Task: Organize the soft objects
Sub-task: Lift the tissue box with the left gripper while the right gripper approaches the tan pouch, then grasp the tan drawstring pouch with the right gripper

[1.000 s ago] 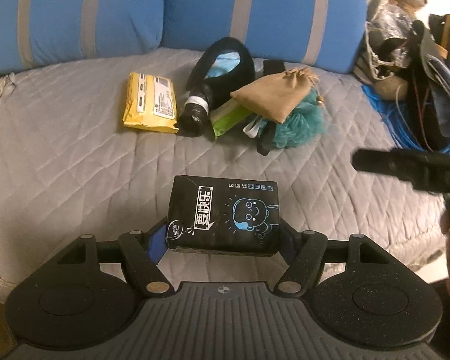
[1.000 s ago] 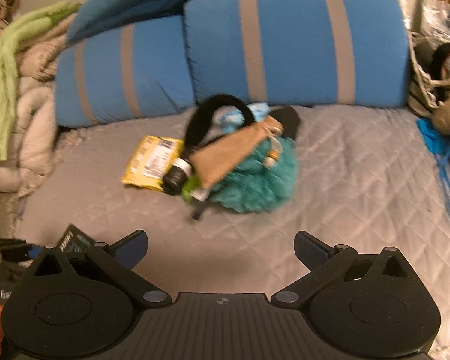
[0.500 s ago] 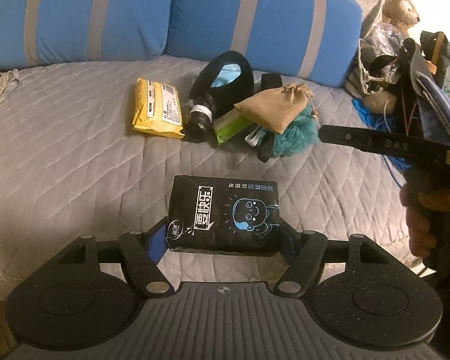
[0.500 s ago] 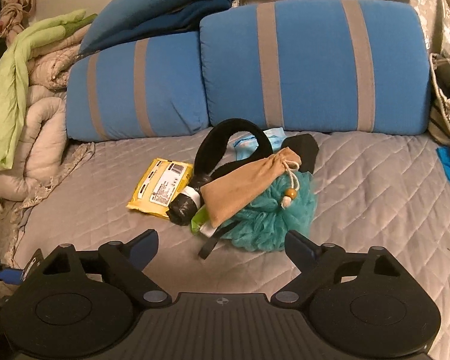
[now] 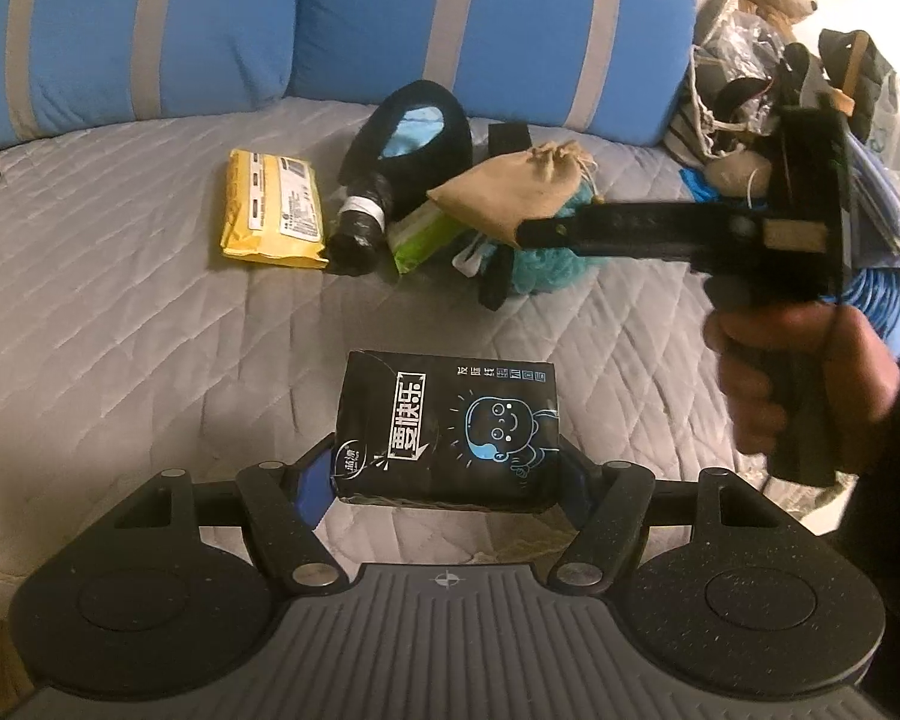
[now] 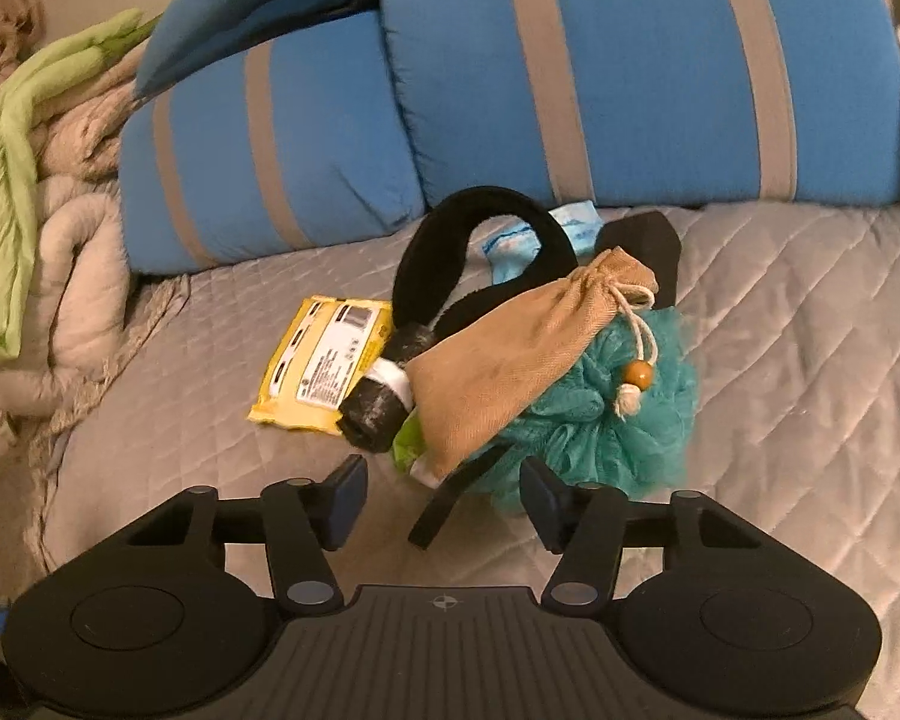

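Left gripper clamps the black tissue pack, low centre of its view, above the grey quilt.
Right gripper, jaws partly open and empty, points at the tan drawstring pouch atop the teal loofah mid-frame, probably lining up a grab, pack held clear to leave room.

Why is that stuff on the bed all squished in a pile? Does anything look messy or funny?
Yes. The tan drawstring pouch lies tilted on top of the teal bath pouf, with a black fuzzy band and a green packet jammed beside and under it. Only the yellow packet lies flat. Nothing looks spilled or torn.
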The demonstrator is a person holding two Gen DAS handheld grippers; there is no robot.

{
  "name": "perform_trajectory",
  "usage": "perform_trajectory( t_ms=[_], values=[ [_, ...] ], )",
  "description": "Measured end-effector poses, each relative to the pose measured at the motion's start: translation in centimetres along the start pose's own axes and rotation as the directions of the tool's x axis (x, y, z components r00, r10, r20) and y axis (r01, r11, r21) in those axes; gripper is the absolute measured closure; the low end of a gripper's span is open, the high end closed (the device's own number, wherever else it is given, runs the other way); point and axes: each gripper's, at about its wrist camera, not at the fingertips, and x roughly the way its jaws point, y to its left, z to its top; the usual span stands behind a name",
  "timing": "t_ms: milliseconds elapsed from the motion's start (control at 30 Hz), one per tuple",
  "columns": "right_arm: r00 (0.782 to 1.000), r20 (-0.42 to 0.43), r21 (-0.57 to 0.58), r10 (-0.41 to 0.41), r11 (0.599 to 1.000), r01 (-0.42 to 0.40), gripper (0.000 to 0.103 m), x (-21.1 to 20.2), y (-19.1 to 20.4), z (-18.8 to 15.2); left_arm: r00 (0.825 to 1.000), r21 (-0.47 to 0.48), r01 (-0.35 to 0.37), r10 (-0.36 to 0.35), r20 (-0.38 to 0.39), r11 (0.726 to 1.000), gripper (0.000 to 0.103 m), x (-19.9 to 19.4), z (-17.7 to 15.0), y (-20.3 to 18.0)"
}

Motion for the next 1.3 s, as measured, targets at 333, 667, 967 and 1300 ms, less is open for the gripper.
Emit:
perform_trajectory(
  t_ms=[333, 667, 967, 1300],
  values=[
    [1.000, 0.007, 0.186, -0.018, 0.982, 0.016, 0.072, 3.0, -2.7, 0.9, 0.999, -0.012, 0.012, -0.013, -0.029, 1.000, 0.033, 0.4, 0.2, 0.1],
    [0.993, 0.089, -0.073, -0.072, 0.994, 0.079, 0.098, 0.2, 1.0, 1.4, 0.999, -0.016, 0.000, -0.001, -0.034, 1.000, 0.033, 0.6, 0.3, 0.0],
    [0.985, 0.125, -0.195, -0.118, 0.971, 0.141, 0.099, -3.2, 2.6, 1.1, 1.000, -0.018, -0.023, 0.022, -0.020, 1.000, 0.033, 0.6, 0.3, 0.0],
    [0.972, 0.158, -0.275, -0.173, 0.938, 0.212, 0.099, -7.6, 3.7, -0.8, 1.000, -0.005, -0.027, 0.027, 0.001, 1.000, 0.033, 0.4, 0.1, -0.1]
  ],
)
